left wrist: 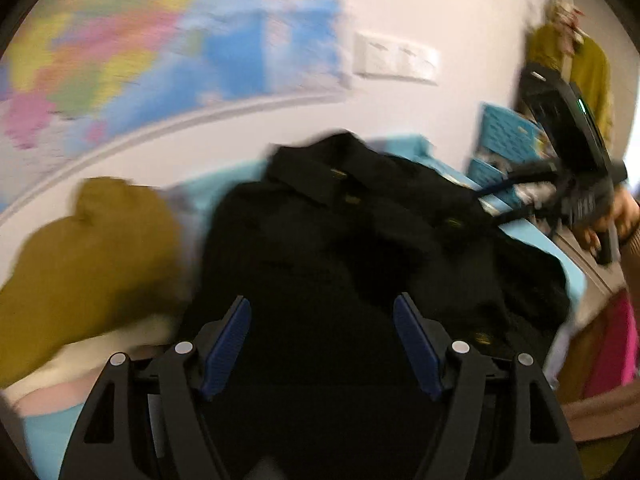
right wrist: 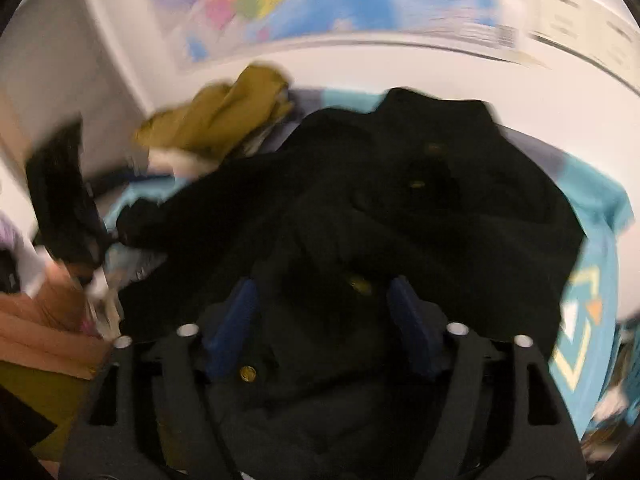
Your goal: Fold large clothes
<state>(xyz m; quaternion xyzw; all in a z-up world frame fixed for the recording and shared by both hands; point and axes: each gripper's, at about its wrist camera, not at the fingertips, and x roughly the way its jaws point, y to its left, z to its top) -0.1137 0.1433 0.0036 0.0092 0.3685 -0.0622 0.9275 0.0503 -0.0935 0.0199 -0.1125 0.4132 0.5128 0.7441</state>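
Hanging over a black coat (left wrist: pixel 340 240), the left gripper (left wrist: pixel 322 344) has its blue pads spread wide with nothing pinched between them. The right gripper (right wrist: pixel 322 328) is likewise spread open above the same coat, clamping nothing. The coat lies rumpled on a light blue cover (right wrist: pixel 592 200), brass buttons showing. Beside it sits a mustard garment (left wrist: pixel 80 264). Behind, a colourful map (left wrist: pixel 140 40) hangs on the white wall.
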